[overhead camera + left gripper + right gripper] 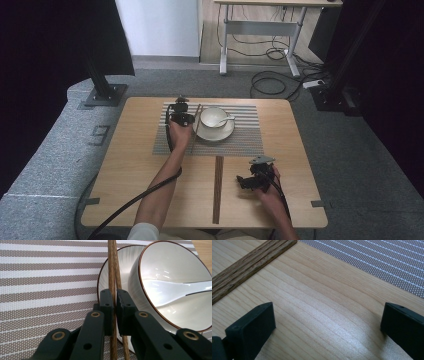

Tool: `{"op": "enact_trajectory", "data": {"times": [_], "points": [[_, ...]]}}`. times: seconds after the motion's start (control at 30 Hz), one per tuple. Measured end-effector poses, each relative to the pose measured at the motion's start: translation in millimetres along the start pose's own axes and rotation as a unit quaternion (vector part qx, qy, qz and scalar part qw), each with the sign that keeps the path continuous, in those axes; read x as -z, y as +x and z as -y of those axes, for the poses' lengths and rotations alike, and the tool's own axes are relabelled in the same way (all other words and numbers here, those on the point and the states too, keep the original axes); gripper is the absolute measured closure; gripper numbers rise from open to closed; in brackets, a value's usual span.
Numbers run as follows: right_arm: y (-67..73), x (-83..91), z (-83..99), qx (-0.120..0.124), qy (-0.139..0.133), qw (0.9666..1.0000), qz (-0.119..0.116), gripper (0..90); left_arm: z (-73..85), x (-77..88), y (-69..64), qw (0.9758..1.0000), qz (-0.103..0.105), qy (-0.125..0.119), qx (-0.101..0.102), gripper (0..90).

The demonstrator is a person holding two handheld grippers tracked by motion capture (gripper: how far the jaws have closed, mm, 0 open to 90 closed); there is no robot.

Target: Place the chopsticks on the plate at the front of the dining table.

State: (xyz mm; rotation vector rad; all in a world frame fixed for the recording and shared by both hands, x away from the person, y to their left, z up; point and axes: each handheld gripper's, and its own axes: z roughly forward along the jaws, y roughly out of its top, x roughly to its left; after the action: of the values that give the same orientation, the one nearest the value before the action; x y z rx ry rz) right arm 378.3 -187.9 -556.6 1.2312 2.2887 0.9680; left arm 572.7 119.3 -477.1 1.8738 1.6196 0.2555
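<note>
A pair of brown wooden chopsticks (pixel 112 265) is pinched between the jaws of my left gripper (pixel 113 293), which is shut on them. The sticks run along the left side of a white bowl (pixel 162 265) with a brown rim, standing on a white saucer (pixel 117 262). A white spoon (pixel 170 290) lies in the bowl. In the high view my left gripper (pixel 181 118) is over the striped placemat (pixel 240 142), just left of the bowl (pixel 214 118). My right gripper (pixel 242 182) hovers low over the table's front right, open with nothing between its jaws (pixel 328 312).
A long dark wooden strip (pixel 218 189) lies on the light wooden table (pixel 125 165) in front of the placemat, just left of my right gripper. Grey carpeted floor surrounds the table. A desk frame and cables stand at the back.
</note>
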Motion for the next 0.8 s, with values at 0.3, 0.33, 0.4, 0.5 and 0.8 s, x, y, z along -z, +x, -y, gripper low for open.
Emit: {"op": "enact_trajectory", "data": {"times": [0.3,0.33,0.4,0.5,0.8], "points": [[0.1,0.0,0.0,0.0,0.0,1.0,0.0,0.0,0.7,-10.4,-1.2,0.9999,-0.003,0.013,0.001,83.6],[0.1,0.0,0.0,0.0,0.0,1.0,-0.001,0.0,1.4,-12.7,-1.7,0.9999,-0.002,0.014,0.003,83.6],[0.1,0.0,0.0,0.0,0.0,1.0,0.0,0.0,1.9,-14.3,-1.9,0.9999,-0.003,0.015,0.004,83.5],[0.1,0.1,0.0,0.0,0.0,1.0,0.0,0.0,2.0,-15.2,-1.7,0.9998,-0.002,0.016,0.008,83.6],[0.1,0.1,0.1,0.0,0.0,1.0,-0.001,0.0,0.1,-15.6,0.6,0.9998,-0.001,0.017,0.009,83.5]]}}
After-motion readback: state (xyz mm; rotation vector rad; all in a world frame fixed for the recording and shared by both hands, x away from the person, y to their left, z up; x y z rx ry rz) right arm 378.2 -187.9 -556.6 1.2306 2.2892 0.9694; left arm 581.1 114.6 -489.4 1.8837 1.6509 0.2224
